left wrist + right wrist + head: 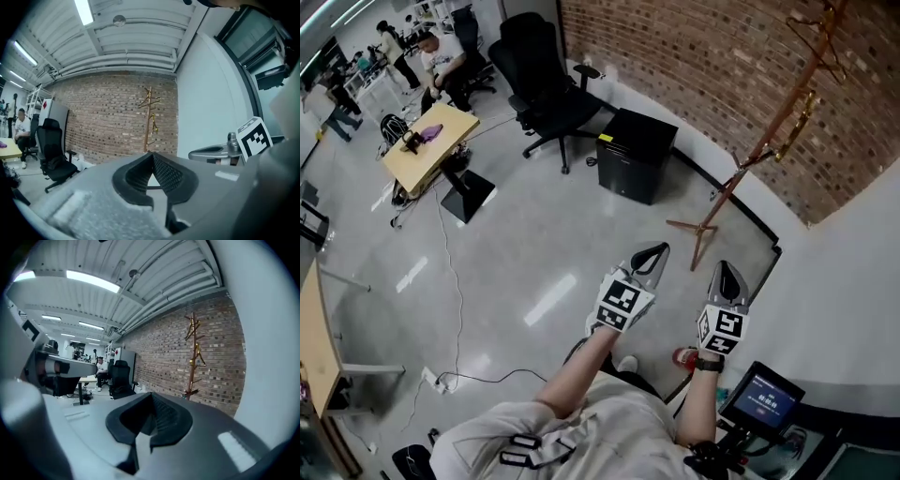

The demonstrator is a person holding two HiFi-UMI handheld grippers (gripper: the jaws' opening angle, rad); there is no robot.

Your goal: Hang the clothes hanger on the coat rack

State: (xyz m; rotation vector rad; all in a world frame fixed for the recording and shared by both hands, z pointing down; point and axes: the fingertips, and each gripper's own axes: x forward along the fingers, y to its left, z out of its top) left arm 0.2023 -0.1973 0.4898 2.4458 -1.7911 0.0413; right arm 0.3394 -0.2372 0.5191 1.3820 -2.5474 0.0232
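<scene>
Coat rack (773, 131) neighbours a black cabinet (636, 155), head view only; left gripper (656, 253), right gripper (727, 274) closed.

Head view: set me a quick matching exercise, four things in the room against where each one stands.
Things: 1 coat rack; 2 office chair; 3 cabinet; 4 table.
Places: a upper left, by the seated person; b far right, against the brick wall; c top centre; d between chair and rack.
Pairs: 1-b; 2-c; 3-d; 4-a.
</scene>
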